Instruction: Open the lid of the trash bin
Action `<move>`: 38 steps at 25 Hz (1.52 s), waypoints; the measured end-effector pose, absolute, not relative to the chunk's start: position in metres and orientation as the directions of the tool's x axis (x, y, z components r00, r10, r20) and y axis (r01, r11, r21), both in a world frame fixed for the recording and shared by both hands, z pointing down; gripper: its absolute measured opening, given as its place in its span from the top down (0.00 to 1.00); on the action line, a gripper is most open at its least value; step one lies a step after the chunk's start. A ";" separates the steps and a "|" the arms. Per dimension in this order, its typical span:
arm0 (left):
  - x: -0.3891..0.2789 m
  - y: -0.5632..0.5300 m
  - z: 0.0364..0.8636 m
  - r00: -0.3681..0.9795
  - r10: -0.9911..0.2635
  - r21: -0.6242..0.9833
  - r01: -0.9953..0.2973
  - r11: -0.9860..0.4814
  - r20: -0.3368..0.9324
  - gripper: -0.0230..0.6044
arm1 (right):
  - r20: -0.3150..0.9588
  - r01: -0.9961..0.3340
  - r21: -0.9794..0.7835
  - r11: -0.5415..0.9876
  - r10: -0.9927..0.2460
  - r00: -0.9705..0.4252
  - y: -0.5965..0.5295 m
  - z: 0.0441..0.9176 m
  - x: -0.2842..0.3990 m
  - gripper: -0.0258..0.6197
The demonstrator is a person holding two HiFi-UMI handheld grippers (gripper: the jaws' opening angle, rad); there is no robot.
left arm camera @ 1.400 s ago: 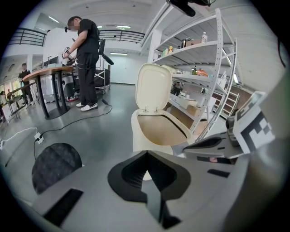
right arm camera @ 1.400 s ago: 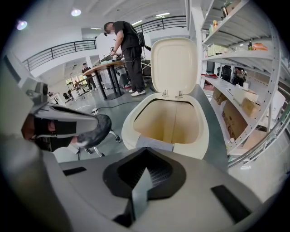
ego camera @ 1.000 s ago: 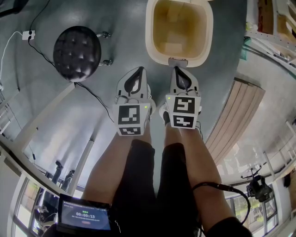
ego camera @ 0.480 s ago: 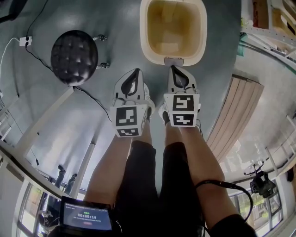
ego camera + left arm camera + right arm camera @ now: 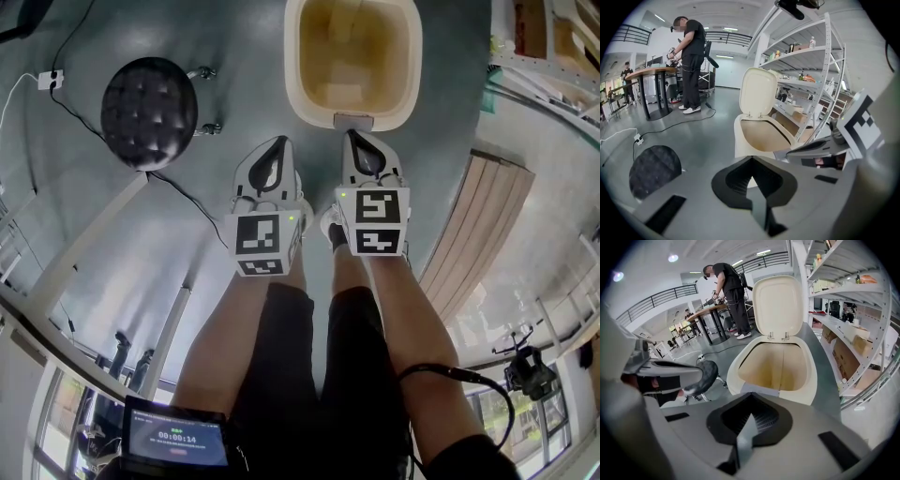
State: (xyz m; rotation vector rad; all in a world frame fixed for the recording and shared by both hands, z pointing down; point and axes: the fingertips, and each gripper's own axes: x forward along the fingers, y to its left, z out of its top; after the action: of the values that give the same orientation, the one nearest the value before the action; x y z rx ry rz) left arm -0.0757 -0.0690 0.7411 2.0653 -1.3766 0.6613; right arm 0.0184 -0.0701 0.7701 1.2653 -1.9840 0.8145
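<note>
Already upright on its rear hinges, the lid [image 5: 779,305] leaves the trash bin [image 5: 294,66] open on the floor just ahead. Left gripper [image 5: 277,142], right gripper [image 5: 355,138]: jaws closed together, empty. Lid likely light, stiff, smooth plastic; grip its front edge.

1. The trash bin [image 5: 292,56] is cream outside and tan-yellow inside; its lid [image 5: 780,305] is cream.
2. The left gripper [image 5: 277,142] and right gripper [image 5: 352,139] are pale grey with black jaw linings.
3. Their marker cubes [image 5: 380,223] carry black-and-white square patterns.
4. The stool [image 5: 148,112] is black and dimpled.
5. The floor [image 5: 234,37] is grey-blue.
6. The shorts [image 5: 300,375] are black.
</note>
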 end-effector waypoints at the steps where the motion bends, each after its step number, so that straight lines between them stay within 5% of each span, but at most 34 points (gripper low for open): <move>1: -0.075 -0.069 0.741 0.350 -0.654 0.180 -0.932 -0.314 0.671 0.97 | 0.783 -0.925 -0.161 0.345 -0.526 -0.332 -0.070 0.770 0.018 0.96; 38: -0.068 -0.077 0.670 0.368 -0.694 0.146 -0.922 -0.358 0.619 0.97 | 0.693 -0.952 -0.157 0.261 -0.658 -0.295 -0.069 0.687 0.033 0.96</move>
State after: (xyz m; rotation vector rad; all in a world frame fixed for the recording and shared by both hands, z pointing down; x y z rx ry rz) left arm -0.0683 -0.0772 0.6696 2.1583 -1.3964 0.6390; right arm 0.0327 -0.0693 0.6873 1.4540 -2.0401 0.7789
